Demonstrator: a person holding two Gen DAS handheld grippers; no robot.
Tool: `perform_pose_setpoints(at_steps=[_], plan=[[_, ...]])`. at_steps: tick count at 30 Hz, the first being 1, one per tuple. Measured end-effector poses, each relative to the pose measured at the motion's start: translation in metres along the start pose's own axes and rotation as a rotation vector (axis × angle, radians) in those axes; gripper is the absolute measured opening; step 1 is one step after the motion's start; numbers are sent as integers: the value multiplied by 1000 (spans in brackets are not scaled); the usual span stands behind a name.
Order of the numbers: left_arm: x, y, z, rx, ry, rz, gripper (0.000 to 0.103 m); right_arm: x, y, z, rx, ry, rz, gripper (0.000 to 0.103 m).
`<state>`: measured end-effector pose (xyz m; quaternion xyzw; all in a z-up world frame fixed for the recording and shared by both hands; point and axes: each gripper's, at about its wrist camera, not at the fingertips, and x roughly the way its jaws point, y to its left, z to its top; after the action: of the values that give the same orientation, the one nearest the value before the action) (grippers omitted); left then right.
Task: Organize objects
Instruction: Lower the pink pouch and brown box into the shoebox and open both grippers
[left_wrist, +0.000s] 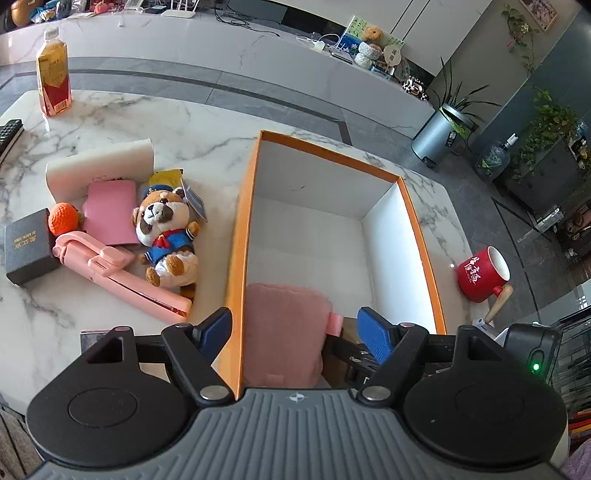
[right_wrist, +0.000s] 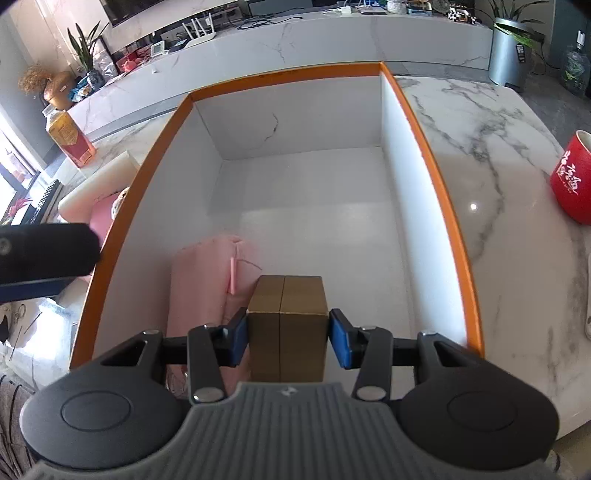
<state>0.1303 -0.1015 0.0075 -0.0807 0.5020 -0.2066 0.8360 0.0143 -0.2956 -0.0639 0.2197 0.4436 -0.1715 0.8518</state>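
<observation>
Orange-rimmed box on the marble tabletop, filling up

Left tool is spread wide with nothing gripped, hovering over the box's left wall with a fuzzy pink pouch lying in the near corner below it. Right tool is clamped on a small gold box, held inside the big box just beside the pouch. Left of the box sit a plush dog, a pink selfie stick, a black box and an orange knit ball; a red mug is on the right
</observation>
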Motion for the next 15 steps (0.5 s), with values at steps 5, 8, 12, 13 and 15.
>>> perform_pose_setpoints(at_steps=[5, 8, 12, 13, 15], plan=[[4, 14, 2, -30, 26, -62, 88, -1, 0, -1, 2, -5, -17, 48], [3, 19, 1, -29, 11, -37, 88, 3, 6, -3, -24, 17, -30, 48], [-1, 32, 1, -59, -4, -34, 88, 9, 17, -2, -66, 28, -42, 48], [-2, 36, 2, -68, -7, -29, 88, 10, 19, -1, -70, 32, -37, 48], [-3, 42, 2, -77, -12, -18, 88, 12, 25, 1, -81, 40, -43, 48]])
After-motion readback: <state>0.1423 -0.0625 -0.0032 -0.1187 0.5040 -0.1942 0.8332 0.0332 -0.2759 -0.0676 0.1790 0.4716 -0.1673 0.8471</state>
